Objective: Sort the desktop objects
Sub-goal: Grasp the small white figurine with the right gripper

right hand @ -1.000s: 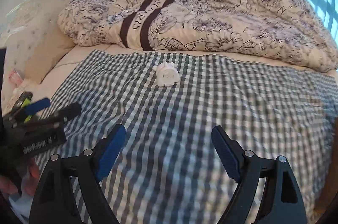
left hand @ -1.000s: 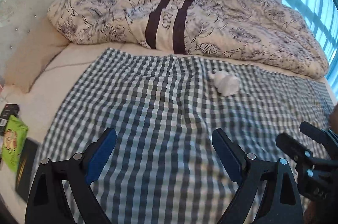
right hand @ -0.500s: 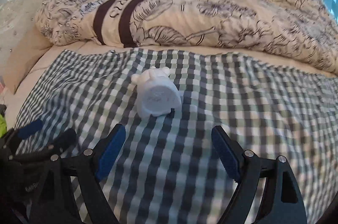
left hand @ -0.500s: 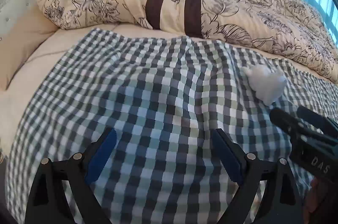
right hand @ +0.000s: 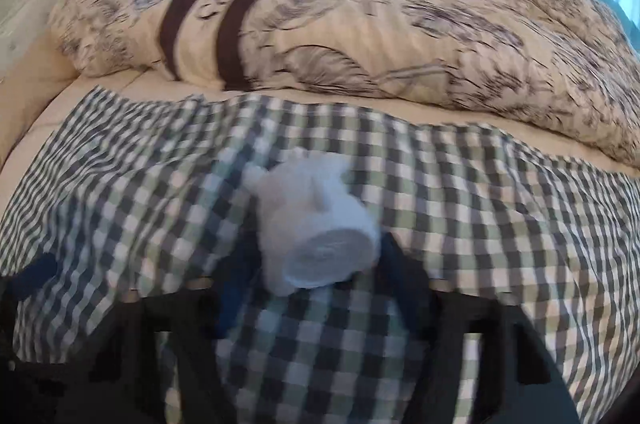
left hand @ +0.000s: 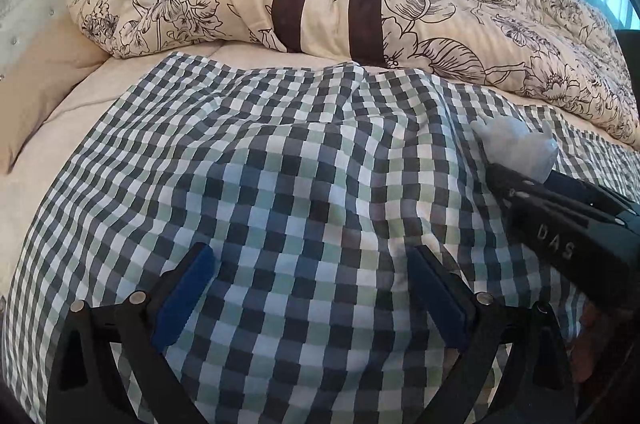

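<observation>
Right wrist view: our right gripper [right hand: 308,276] has just been closing around the small white plastic figurine [right hand: 316,224] on the wrinkled checked cloth [right hand: 480,207]; whether the pads press it, we cannot tell. At nine o'clock, our left gripper [left hand: 316,288] stands wide apart, empty.

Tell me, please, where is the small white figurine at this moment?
The white figurine lies on the checked cloth between the fingers of the right gripper, whose jaws have just been closing; the left wrist view shows it at far right.

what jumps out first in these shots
A small white figurine lies on the checked cloth, between the jaws of the right gripper, which have just been closing on it. Behind, a floral duvet with dark stripes is heaped across the bed. The left gripper hangs open over bare cloth.
</observation>
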